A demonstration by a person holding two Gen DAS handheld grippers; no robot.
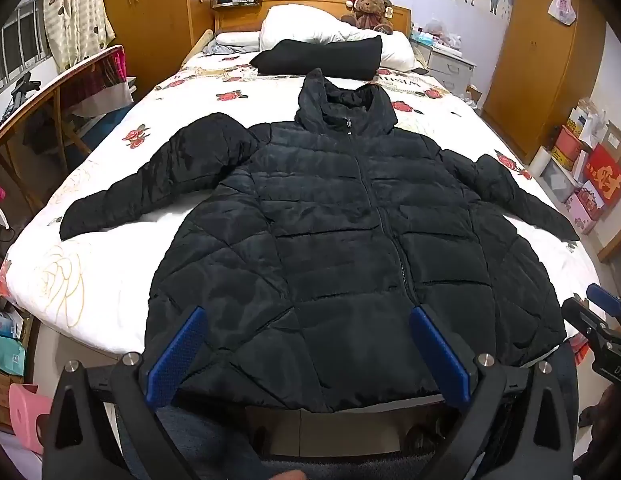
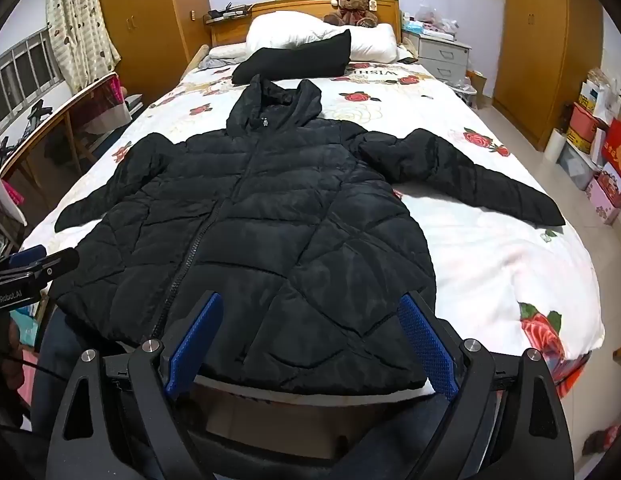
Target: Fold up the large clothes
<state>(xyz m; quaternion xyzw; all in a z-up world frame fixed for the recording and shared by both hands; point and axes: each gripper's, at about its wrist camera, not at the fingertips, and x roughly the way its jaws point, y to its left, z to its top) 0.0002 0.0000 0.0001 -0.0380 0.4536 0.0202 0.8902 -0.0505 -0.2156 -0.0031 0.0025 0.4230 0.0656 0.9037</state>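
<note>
A black hooded puffer jacket [image 1: 342, 240] lies flat, front up and zipped, on the bed [image 1: 110, 208], sleeves spread to both sides, hem at the near edge. It also shows in the right wrist view [image 2: 262, 240]. My left gripper [image 1: 306, 316] is open and empty, its blue pads above the left half of the hem. My right gripper [image 2: 310, 304] is open and empty above the right half of the hem. The right gripper shows at the edge of the left wrist view [image 1: 602, 300].
A folded black garment [image 1: 322, 58], white pillows [image 1: 306, 24] and a teddy bear [image 1: 370, 10] sit at the head of the bed. A desk [image 1: 50, 92] stands left; a nightstand [image 1: 450, 64], wardrobe [image 1: 546, 56] and boxes [image 1: 582, 172] stand right.
</note>
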